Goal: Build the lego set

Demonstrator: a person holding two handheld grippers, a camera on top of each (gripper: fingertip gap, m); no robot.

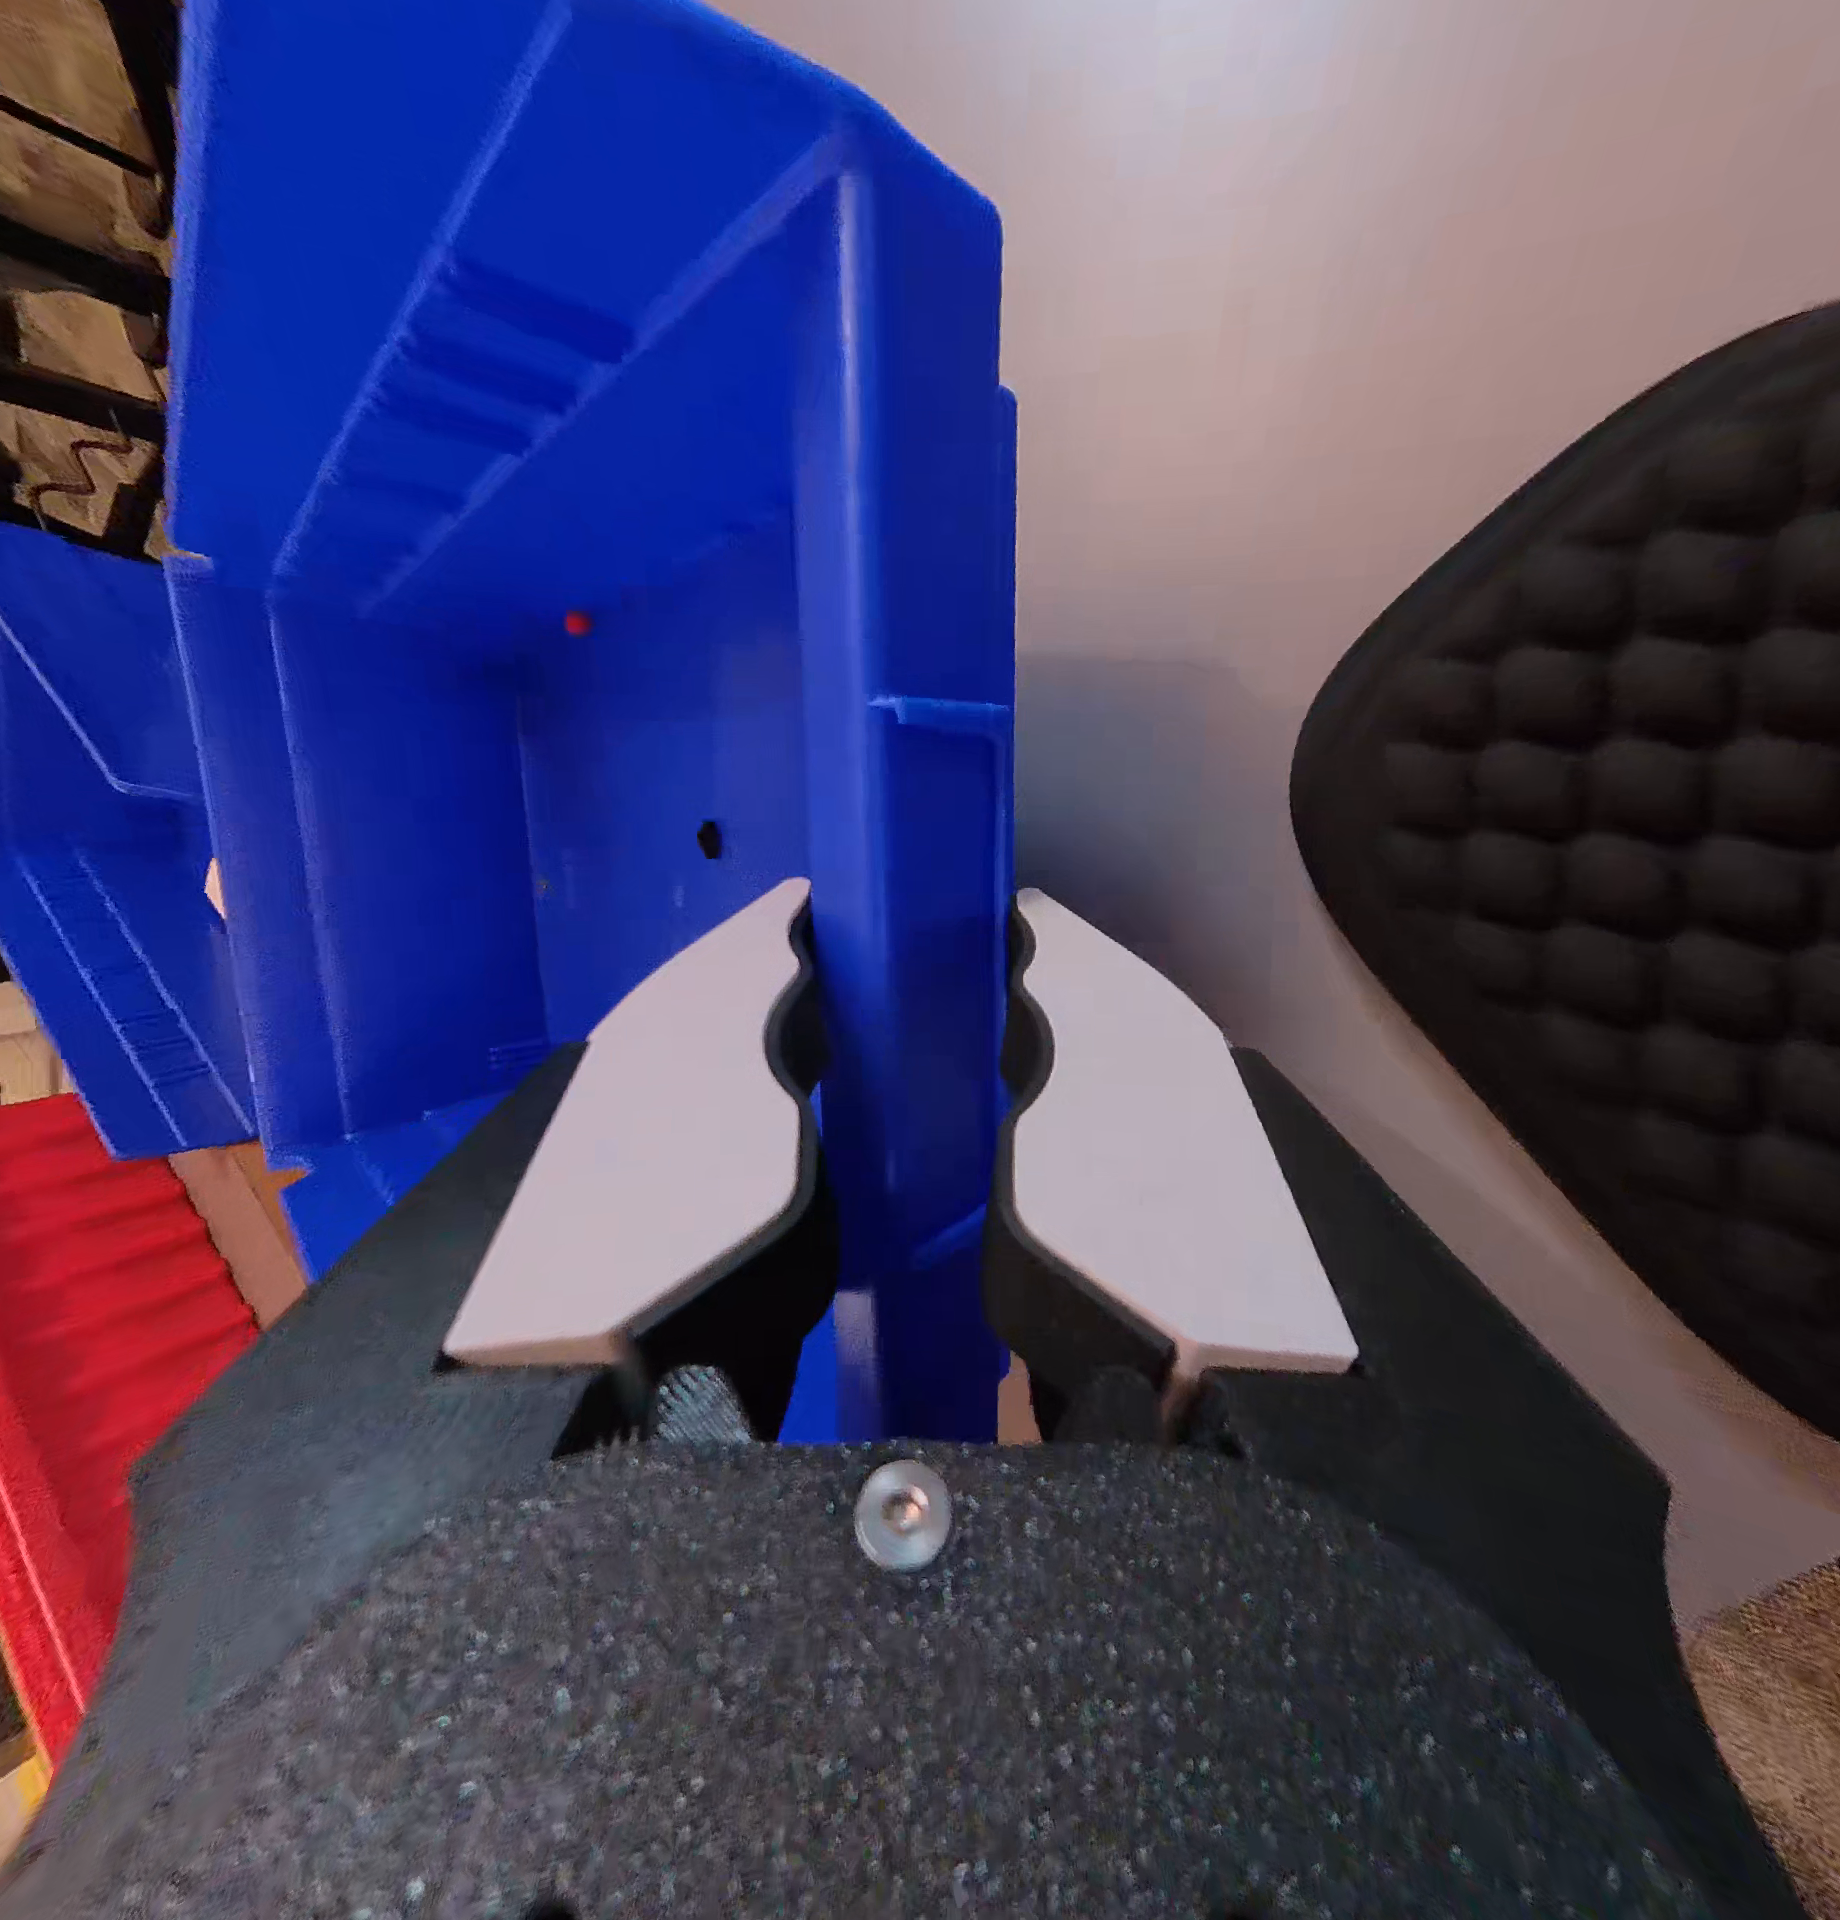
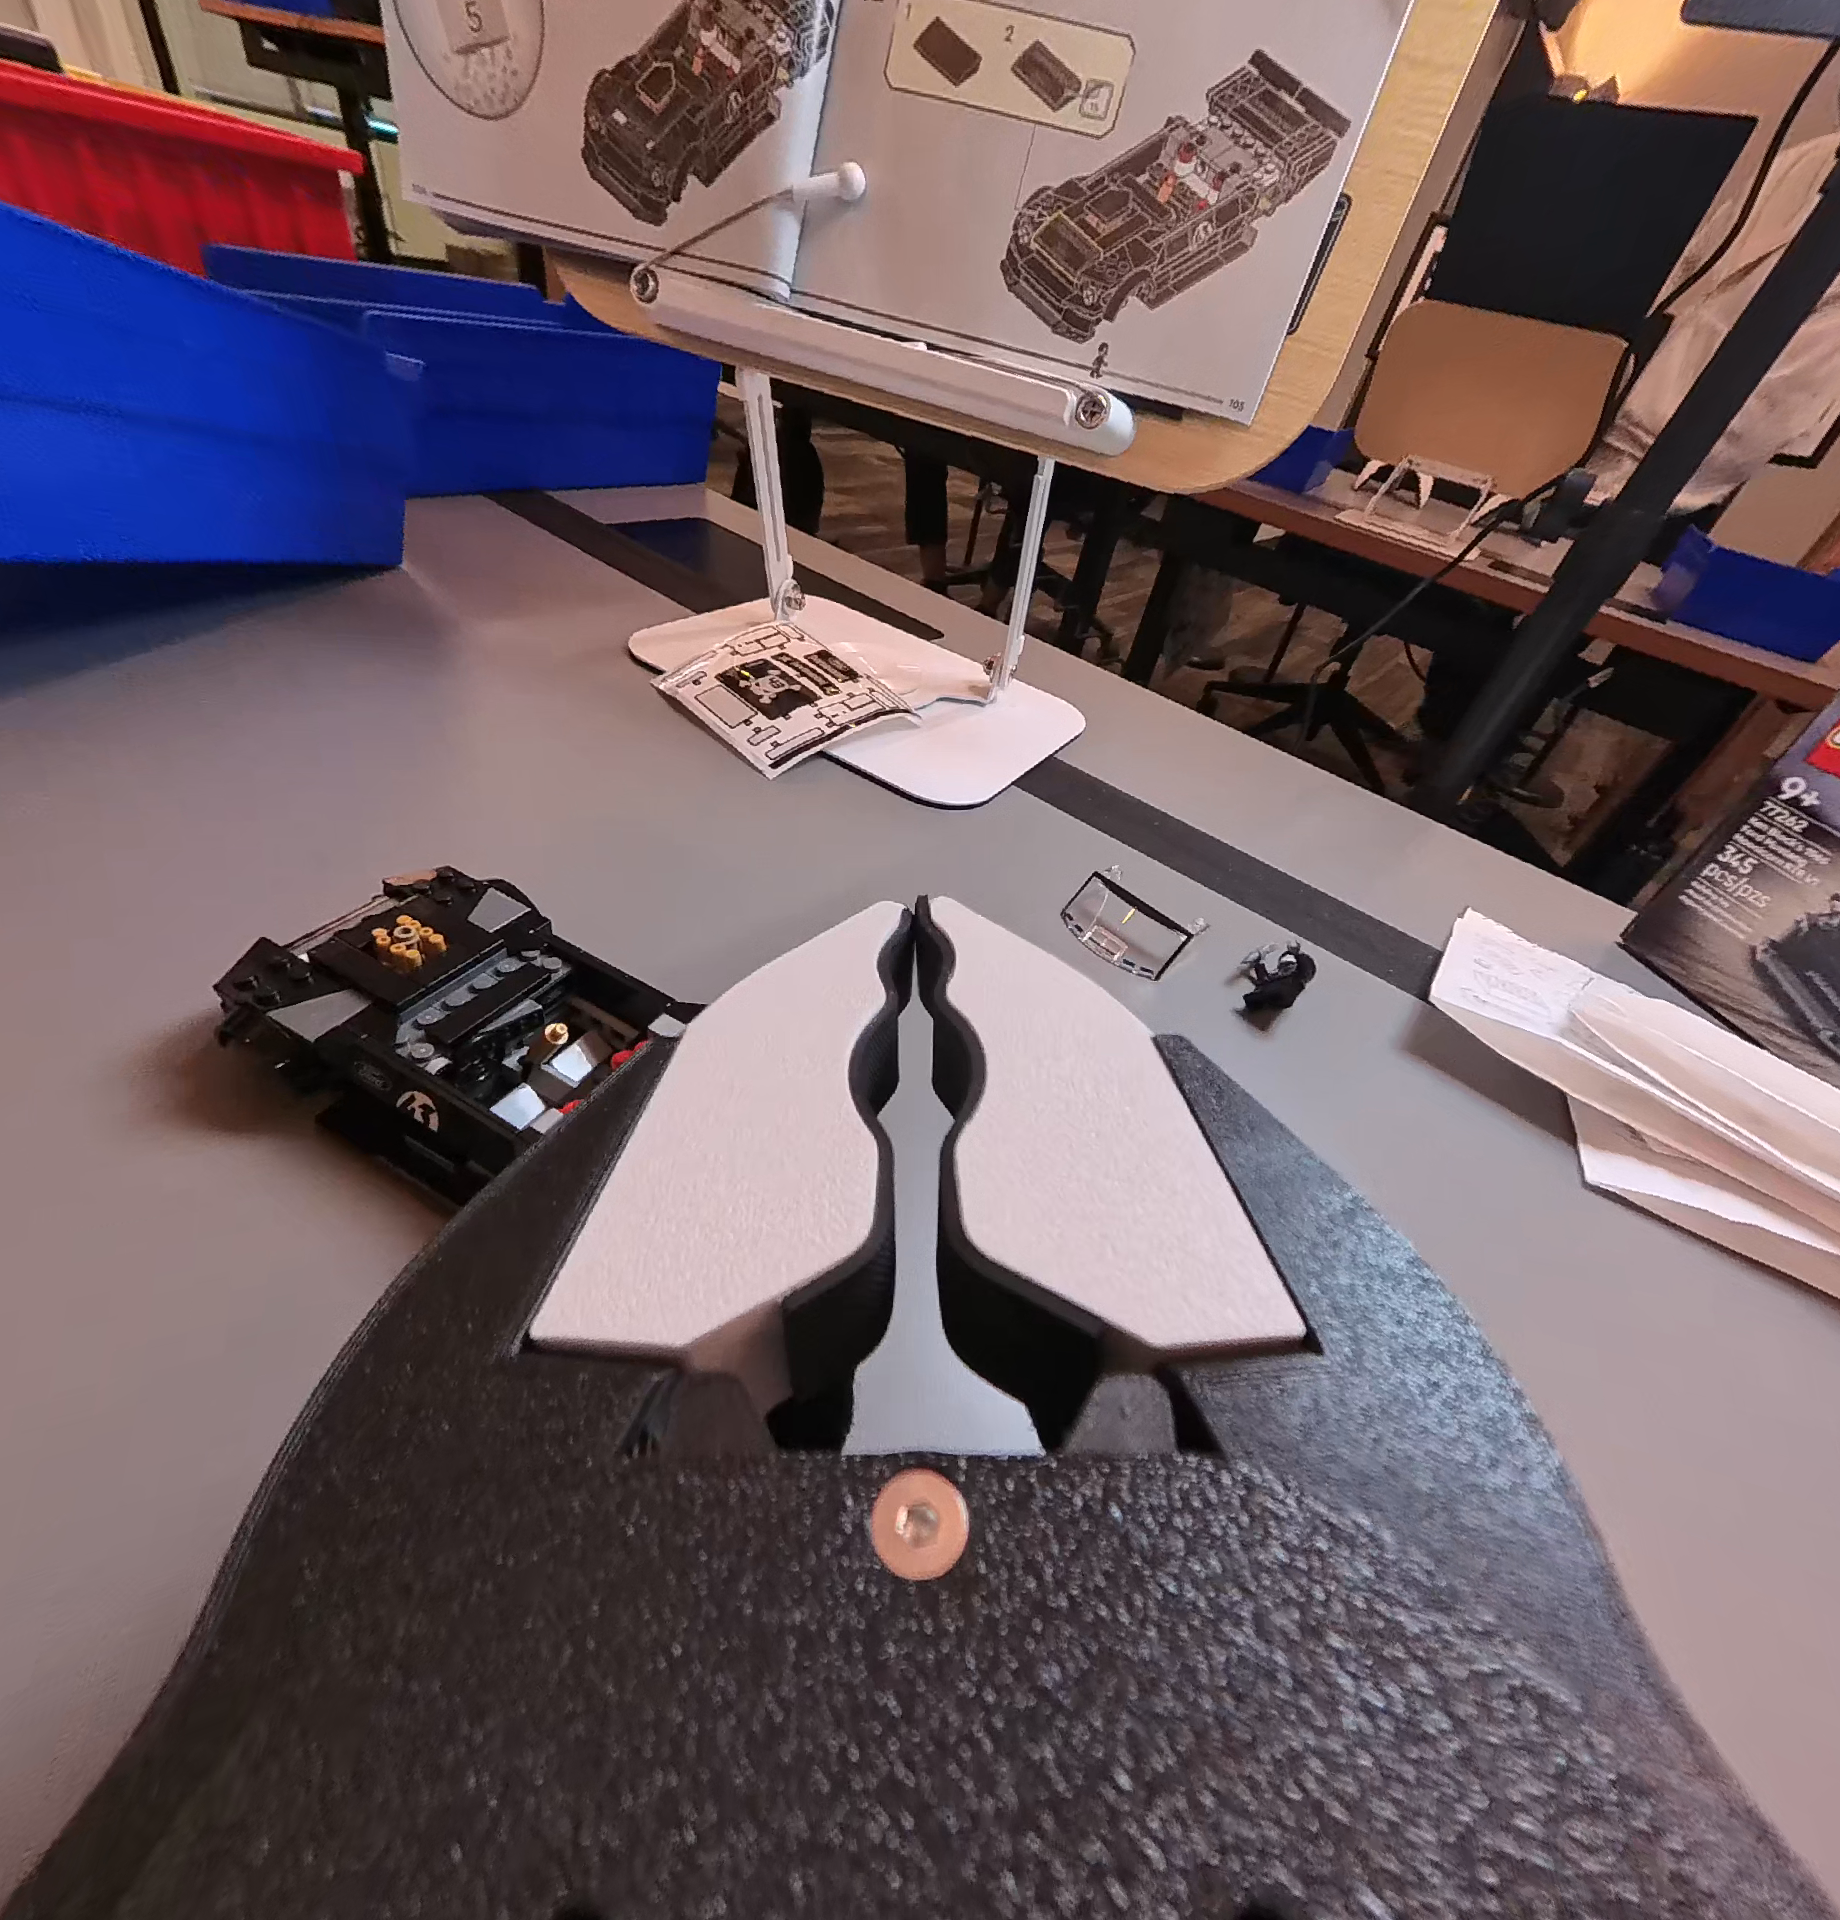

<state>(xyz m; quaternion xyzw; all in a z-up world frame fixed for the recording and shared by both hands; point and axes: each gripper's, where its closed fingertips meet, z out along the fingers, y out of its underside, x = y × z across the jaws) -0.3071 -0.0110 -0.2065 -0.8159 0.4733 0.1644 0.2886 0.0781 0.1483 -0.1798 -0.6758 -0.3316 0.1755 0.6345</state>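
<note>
Right wrist view: lego car (image 2: 428,1039) left of hand-held gripper (image 2: 914,914)

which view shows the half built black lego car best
The right wrist view: the half-built black lego car lies on the grey table, left of the shut right claw, its studs clear. The left wrist view shows none of it, only a blue plastic bin.

Print marks the Lego box (image 2: 1768,883), instruction booklet (image 2: 895,135) and sticker sheet (image 2: 781,696).
</note>
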